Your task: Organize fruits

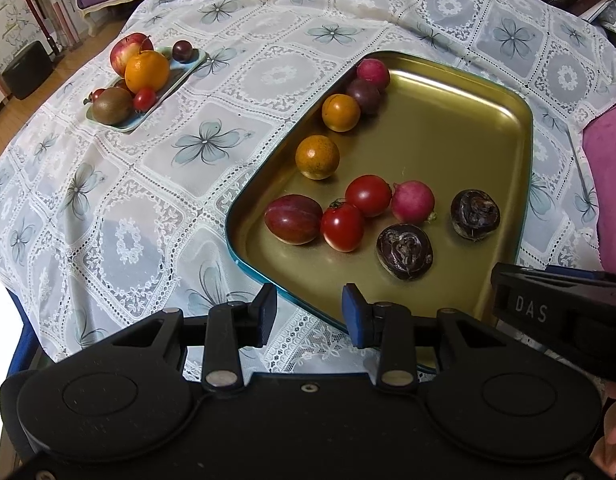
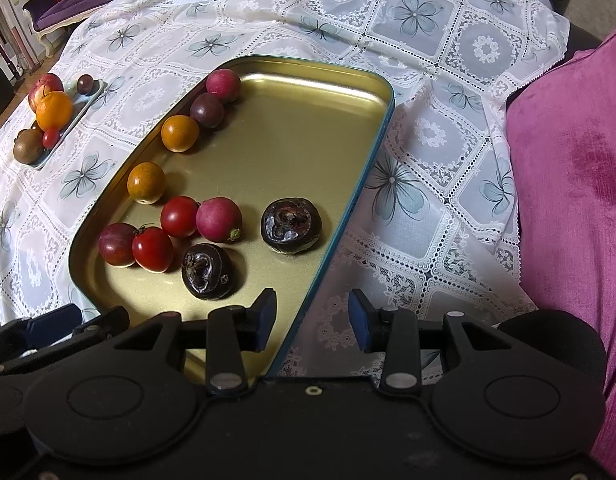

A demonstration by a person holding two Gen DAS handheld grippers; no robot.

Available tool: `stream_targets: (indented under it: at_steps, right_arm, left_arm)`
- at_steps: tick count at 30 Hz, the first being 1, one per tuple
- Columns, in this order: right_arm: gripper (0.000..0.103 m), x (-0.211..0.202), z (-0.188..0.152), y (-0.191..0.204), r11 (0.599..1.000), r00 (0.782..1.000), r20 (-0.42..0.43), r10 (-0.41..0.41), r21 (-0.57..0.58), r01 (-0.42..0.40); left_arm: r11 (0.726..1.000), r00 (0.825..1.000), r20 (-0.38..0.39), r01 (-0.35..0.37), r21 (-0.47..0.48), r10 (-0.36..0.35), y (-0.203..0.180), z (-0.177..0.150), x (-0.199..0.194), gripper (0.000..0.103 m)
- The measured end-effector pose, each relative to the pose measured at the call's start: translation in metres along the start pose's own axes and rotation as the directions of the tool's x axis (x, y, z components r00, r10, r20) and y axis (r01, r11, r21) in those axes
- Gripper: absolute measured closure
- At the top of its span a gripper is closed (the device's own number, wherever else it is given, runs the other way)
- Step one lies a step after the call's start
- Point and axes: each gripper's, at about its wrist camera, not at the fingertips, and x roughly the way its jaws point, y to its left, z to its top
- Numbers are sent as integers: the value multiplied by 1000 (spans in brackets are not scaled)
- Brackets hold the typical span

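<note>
- Ahead of the left claw (image 1: 310, 312), spread and empty: gold tray (image 1: 448, 128) of small fruits; near corner hidden behind the claw.
- Right claw (image 2: 312, 316) spread, empty, straddling the tray's rim.
- Far left: small dish (image 1: 188, 68), fruits piled, partly overlapping.

Left gripper (image 1: 310, 312): matte black body, blue pads (image 1: 354, 316), silver pivot pins, two round recesses.
Right gripper (image 2: 312, 318): same black build; side reads "DAS".
Hand (image 1: 612, 436): bare skin.
</note>
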Motion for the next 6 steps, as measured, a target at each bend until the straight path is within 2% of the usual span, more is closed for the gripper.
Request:
stream_targets:
  at_steps: [6]
  right_arm:
    - [62,2,0,1,1000,1000,-5,0,-2,0]
  left_arm:
    - [1000,1000,8,0,9,-1,-2,-1,-1,57]
